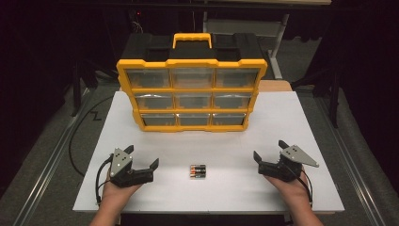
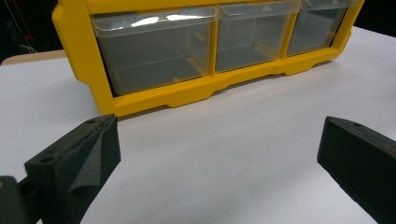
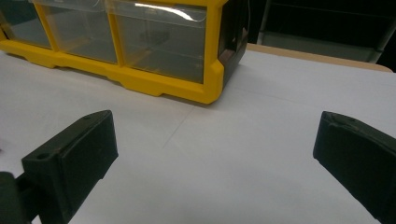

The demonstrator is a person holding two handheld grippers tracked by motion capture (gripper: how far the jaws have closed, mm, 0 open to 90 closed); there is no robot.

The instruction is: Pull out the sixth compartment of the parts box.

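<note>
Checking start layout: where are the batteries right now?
In the high view the batteries lie on the white table, near its front edge, midway between the left claw and right claw, before the yellow drawer cabinet.

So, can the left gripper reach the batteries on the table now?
Probably yes: the left gripper is open, and bare white table lies between it and the batteries.

the left claw (image 1: 141,157) and the right claw (image 1: 268,150) are black, blocky, each topped by a grey three-cornered plate with small screws. black cables loop back from both. jaws are matte, wedge-shaped, with round holes. forearms are bare, no sleeves.
</note>
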